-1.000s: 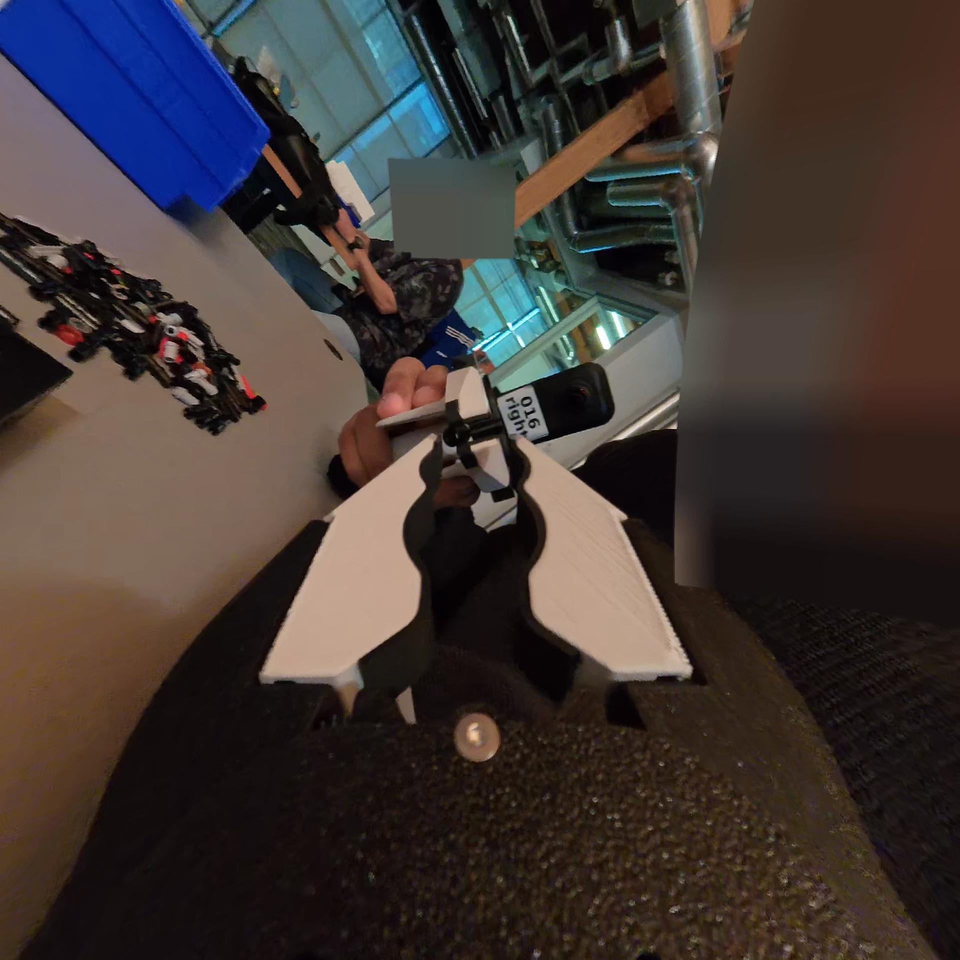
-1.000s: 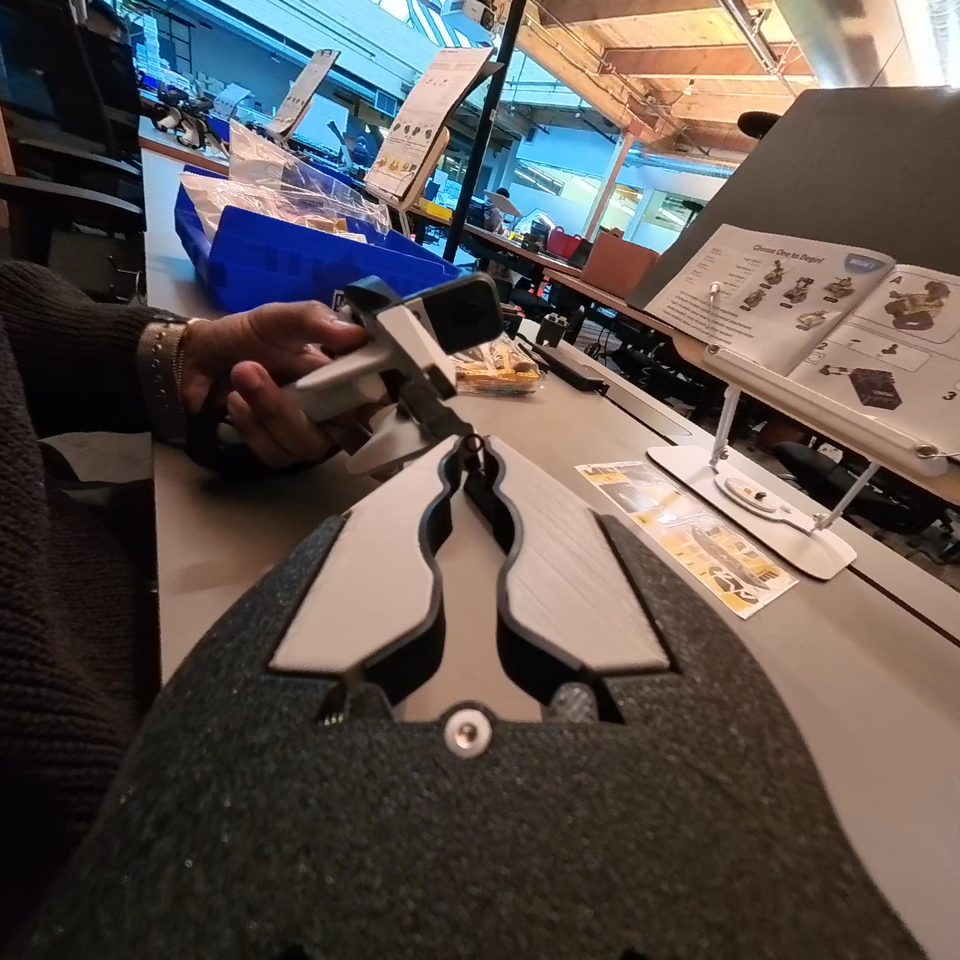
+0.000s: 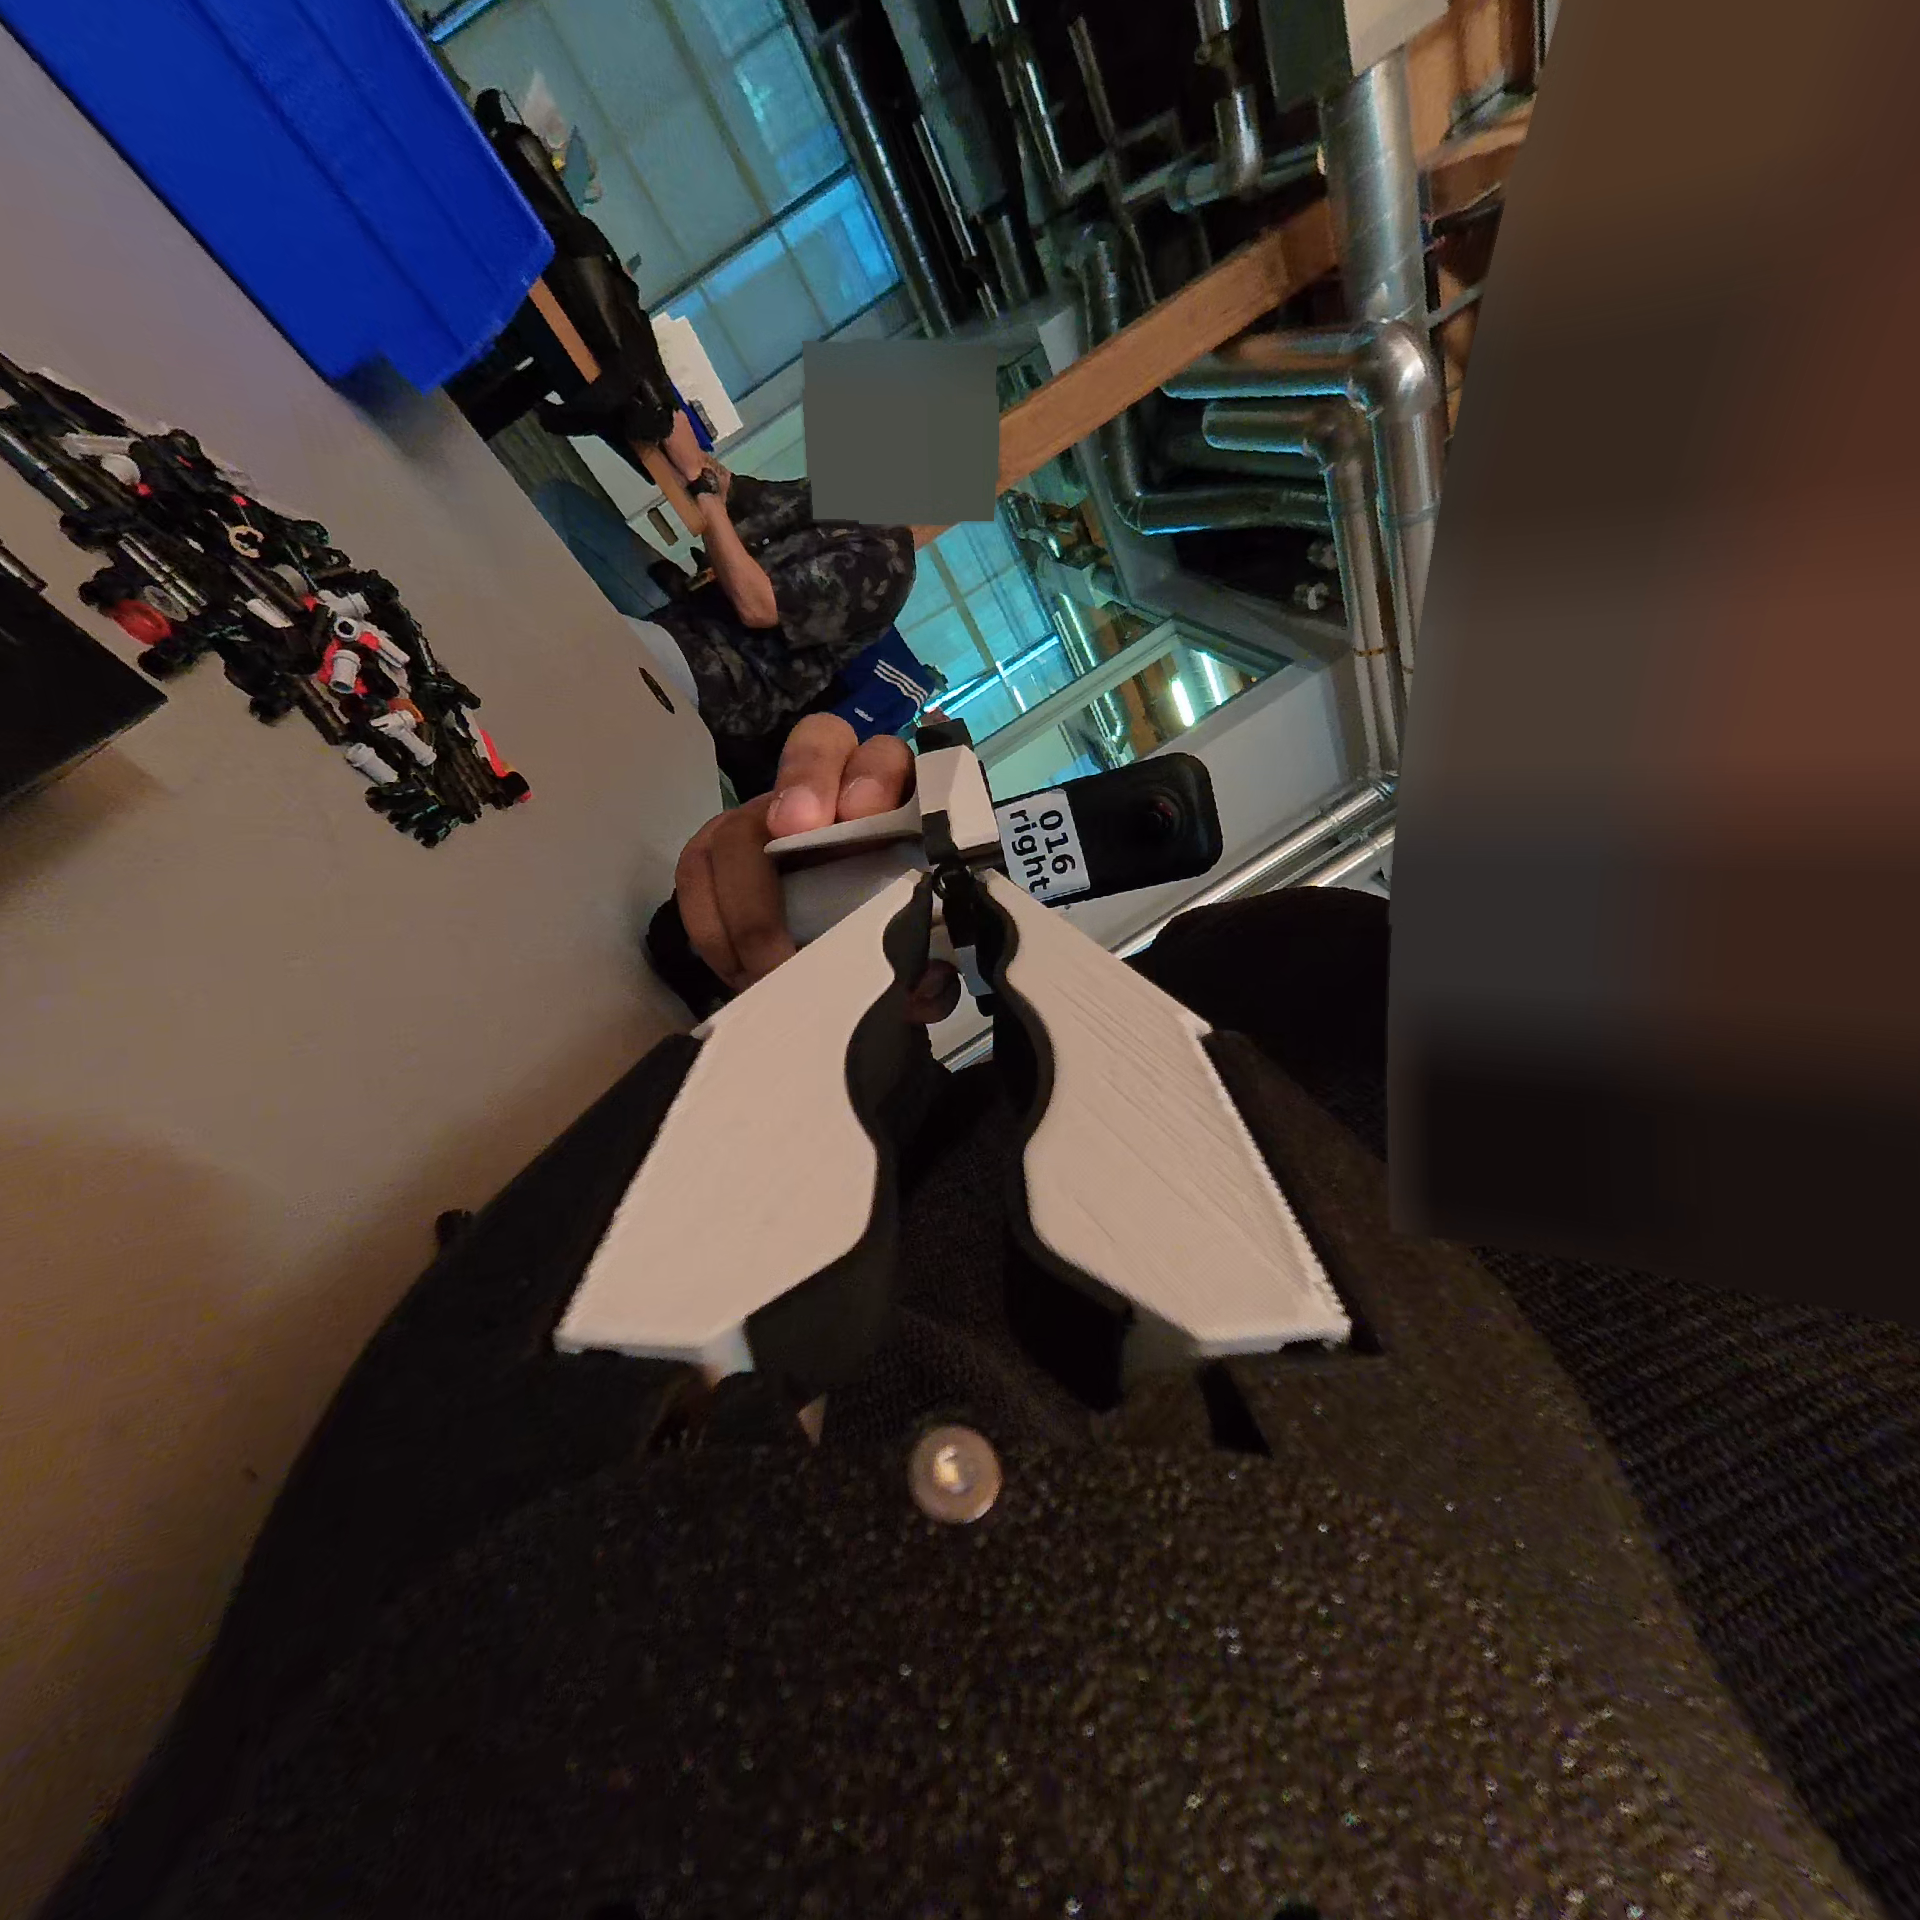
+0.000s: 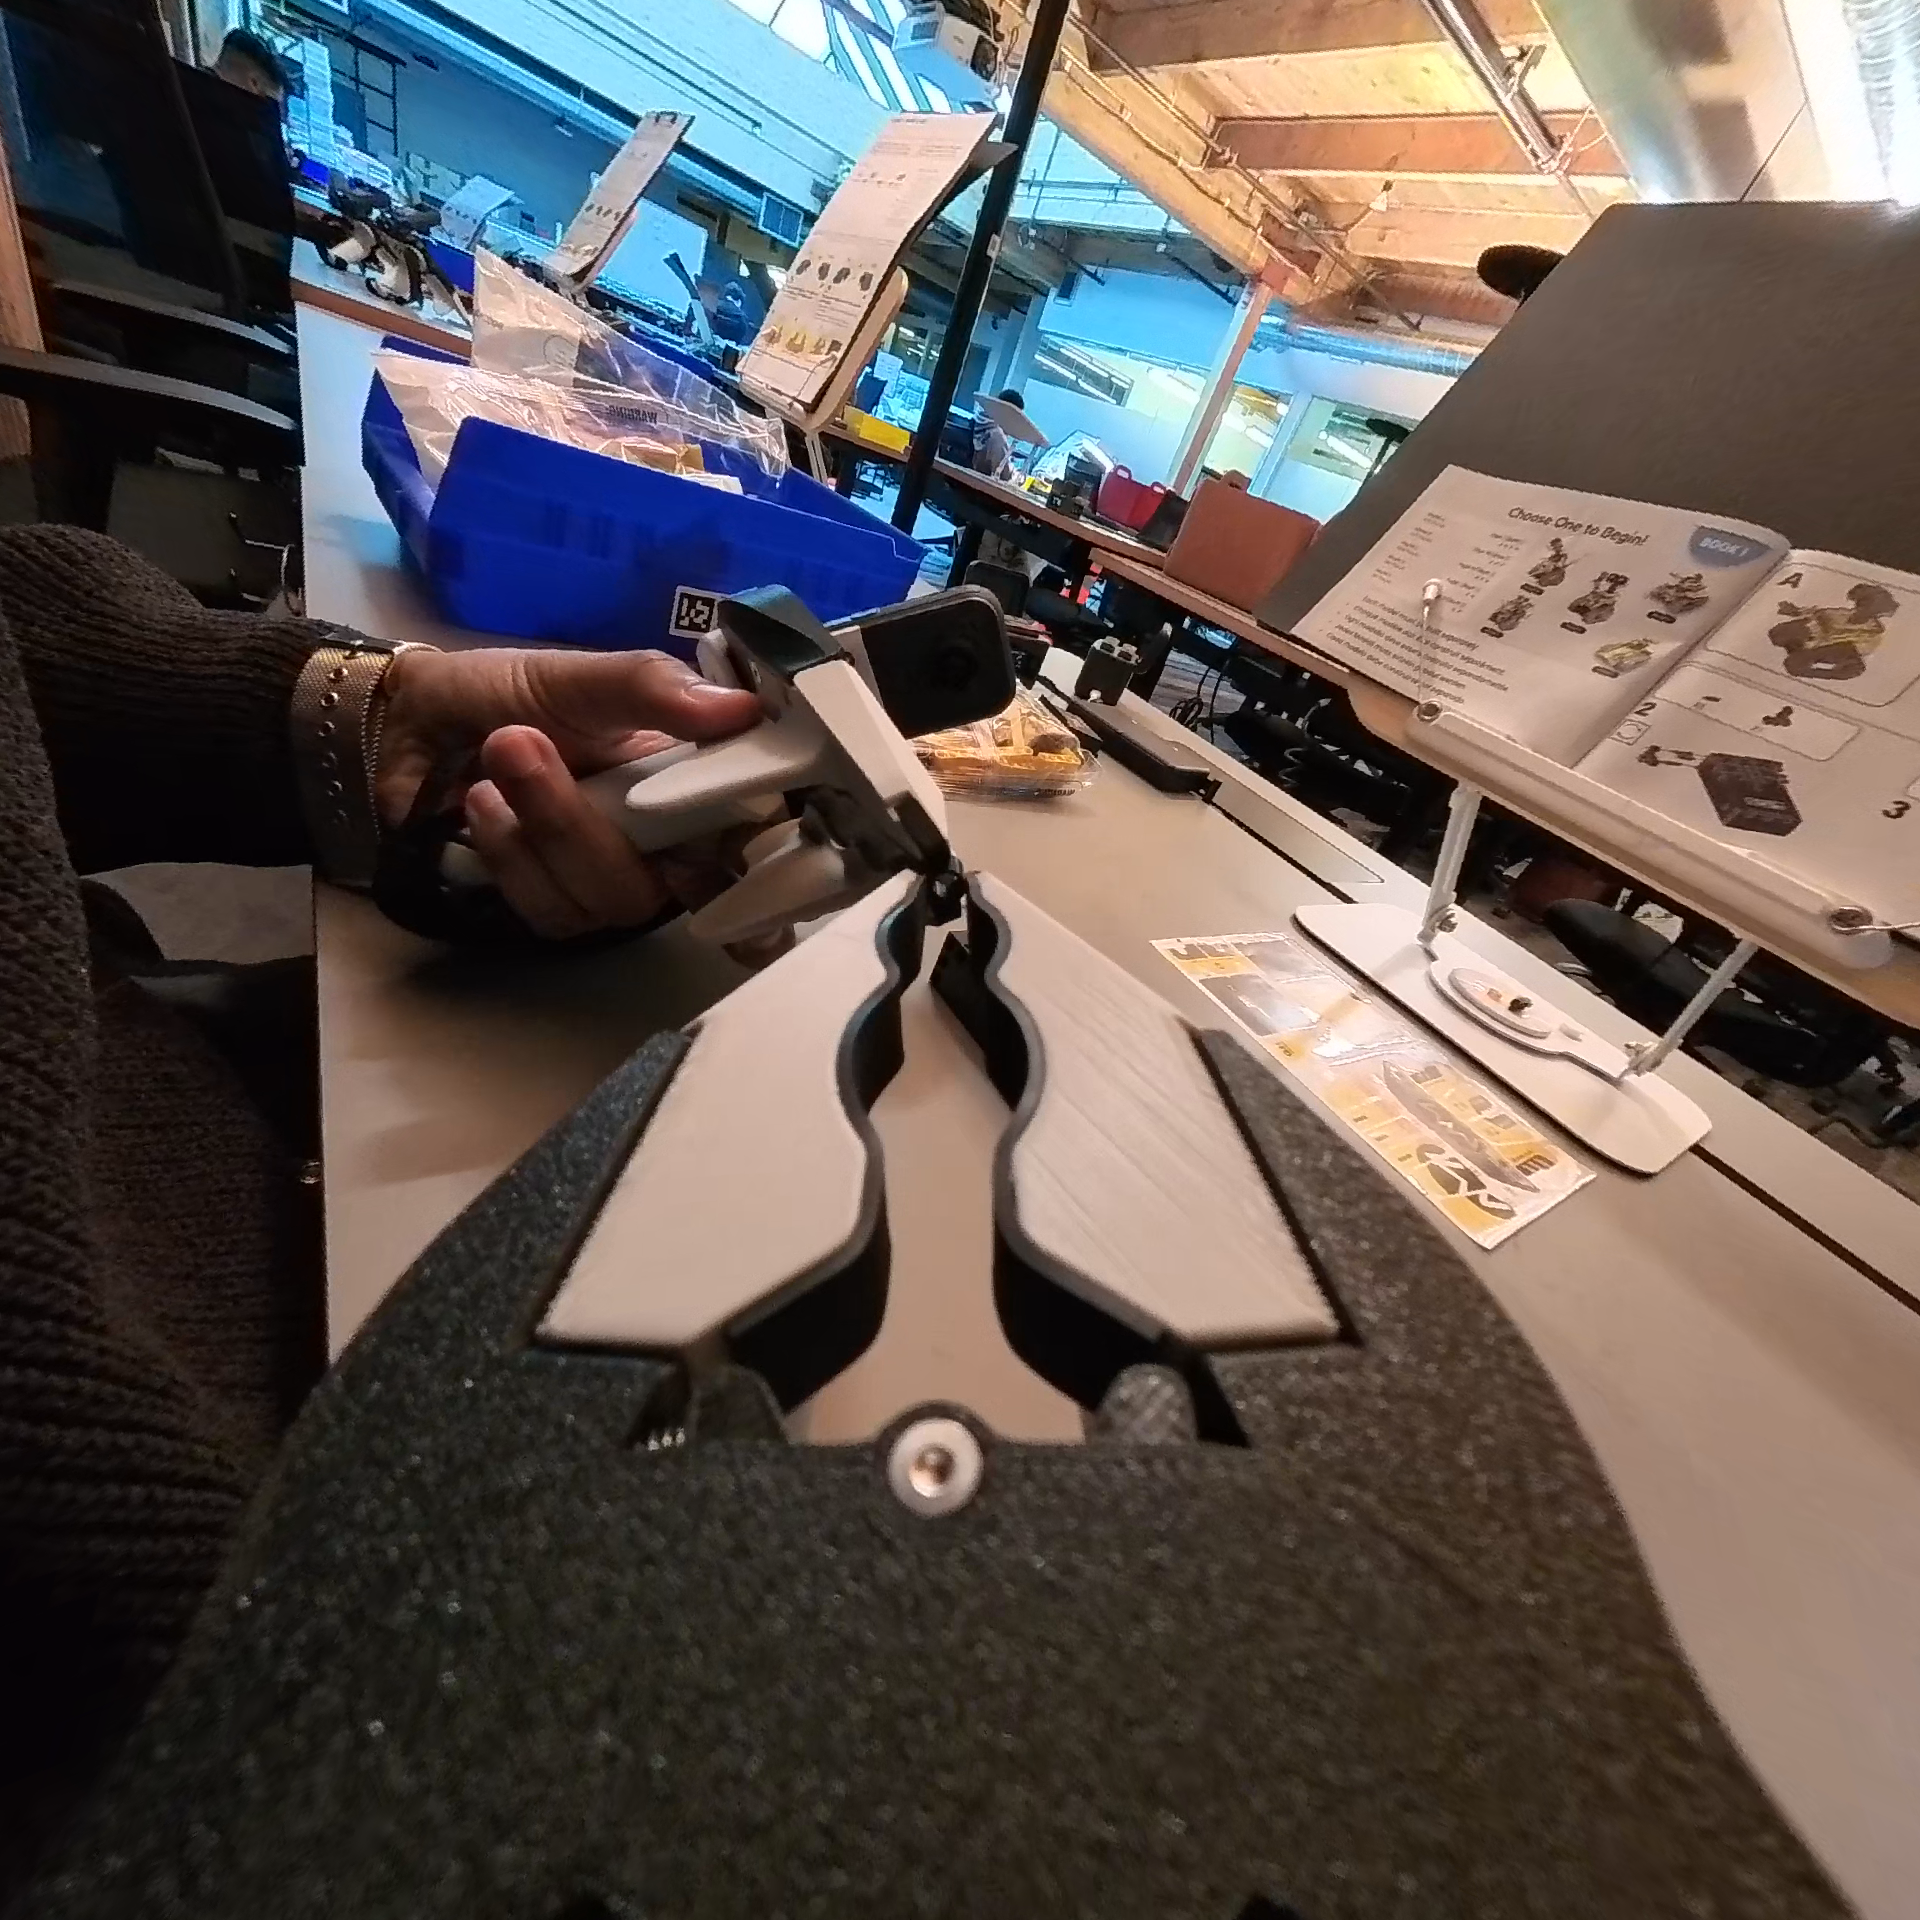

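Above the grey table [image 4: 1039, 873], tip to tip | left gripper [image 3: 951, 899] nearly closed, pinching a small black part [image 3: 958, 920] | right gripper [image 4: 951, 904] nearly closed on the same part [image 4: 948, 902] | part's long axis too small to tell | blue bin [image 4: 623, 561] behind; instruction booklet [image 4: 1621, 644] at right.

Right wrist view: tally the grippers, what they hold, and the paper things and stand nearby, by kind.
grippers: 2, right gripper and left gripper
small black part pinched between them: 1
open booklet: 1
booklet stand: 1
leaflet: 1
total: 6
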`<state>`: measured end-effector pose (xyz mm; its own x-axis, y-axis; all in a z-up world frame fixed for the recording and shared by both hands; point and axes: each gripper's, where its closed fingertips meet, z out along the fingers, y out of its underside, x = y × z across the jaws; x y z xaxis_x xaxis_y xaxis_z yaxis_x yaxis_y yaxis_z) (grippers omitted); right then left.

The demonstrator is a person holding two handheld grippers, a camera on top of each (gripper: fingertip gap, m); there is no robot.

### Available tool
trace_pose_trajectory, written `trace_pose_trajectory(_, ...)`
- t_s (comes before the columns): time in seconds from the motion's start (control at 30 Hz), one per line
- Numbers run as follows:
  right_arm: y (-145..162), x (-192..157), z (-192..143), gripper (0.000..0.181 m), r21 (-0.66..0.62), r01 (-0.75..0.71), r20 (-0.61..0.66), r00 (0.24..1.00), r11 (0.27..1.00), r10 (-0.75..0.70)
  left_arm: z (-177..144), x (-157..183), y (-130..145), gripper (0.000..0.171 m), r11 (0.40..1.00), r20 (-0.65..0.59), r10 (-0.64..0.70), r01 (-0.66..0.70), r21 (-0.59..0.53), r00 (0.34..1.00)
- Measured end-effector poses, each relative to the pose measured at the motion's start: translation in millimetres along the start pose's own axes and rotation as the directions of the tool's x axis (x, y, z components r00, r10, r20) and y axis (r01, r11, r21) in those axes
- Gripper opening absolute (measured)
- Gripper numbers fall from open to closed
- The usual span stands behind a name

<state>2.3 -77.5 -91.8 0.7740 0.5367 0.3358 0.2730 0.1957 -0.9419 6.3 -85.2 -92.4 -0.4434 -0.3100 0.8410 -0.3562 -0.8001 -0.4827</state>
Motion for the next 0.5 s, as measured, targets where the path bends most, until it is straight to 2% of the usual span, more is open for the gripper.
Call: trace_pose_trajectory(0.5, -1.1, -1.7, -0.5, 0.007, 0.006, 0.04, -0.021, 0.999, 0.999, -0.04, 0.7, 0.6, 1.7, 0.006, 1.0, -0.003, 0.002, -0.002, -0.01, 1.0)
